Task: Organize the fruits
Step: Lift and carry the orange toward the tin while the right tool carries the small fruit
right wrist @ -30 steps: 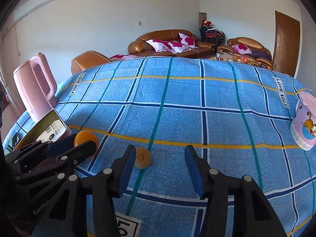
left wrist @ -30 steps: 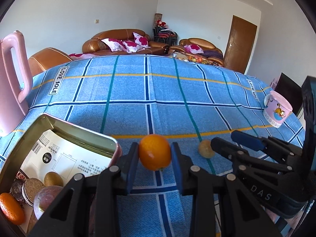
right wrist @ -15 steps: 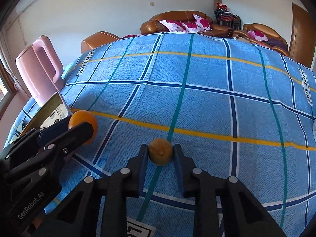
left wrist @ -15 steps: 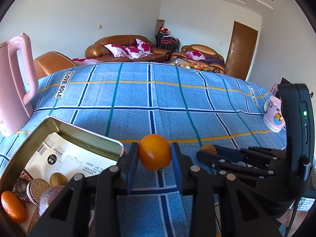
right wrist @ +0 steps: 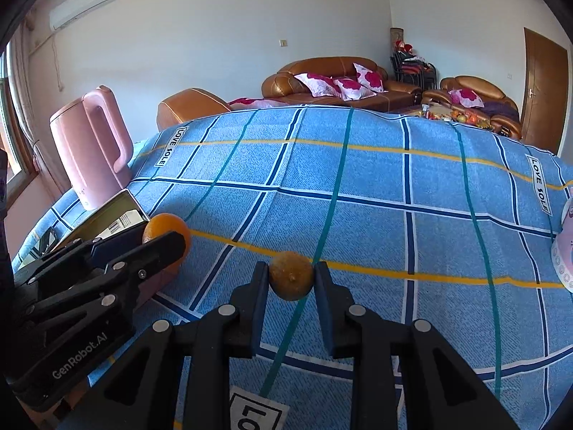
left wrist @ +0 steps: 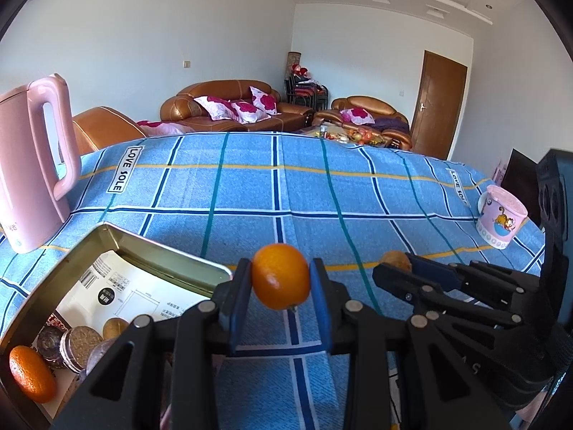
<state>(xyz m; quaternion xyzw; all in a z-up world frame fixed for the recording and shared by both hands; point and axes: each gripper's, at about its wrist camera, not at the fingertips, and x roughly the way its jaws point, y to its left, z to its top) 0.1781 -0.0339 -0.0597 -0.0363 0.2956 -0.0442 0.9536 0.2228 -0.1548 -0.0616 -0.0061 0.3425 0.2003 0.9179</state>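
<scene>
Here, the left gripper (left wrist: 281,277) clamps a bright, glossy orange (left wrist: 281,276) between its two fingers, holding it just beside the far right corner of the tin (left wrist: 161,251) and above the checked blue cloth (left wrist: 250,186). The orange is round and smooth, with a small dark stem spot underneath. The right gripper (right wrist: 290,279) grips a smaller, duller brown fruit (right wrist: 290,275) with a rough skin and a tiny nub at its front; it sits well to the right of the tin, over a teal stripe. Inside the tin lie another orange (left wrist: 30,374) at the near left corner, a small brown fruit (left wrist: 114,326) and some round dark pieces (left wrist: 77,345), on printed paper. A pink kettle (left wrist: 30,165) stands just beyond the tin, and a pink cup (left wrist: 501,220) stands far off to its right.
</scene>
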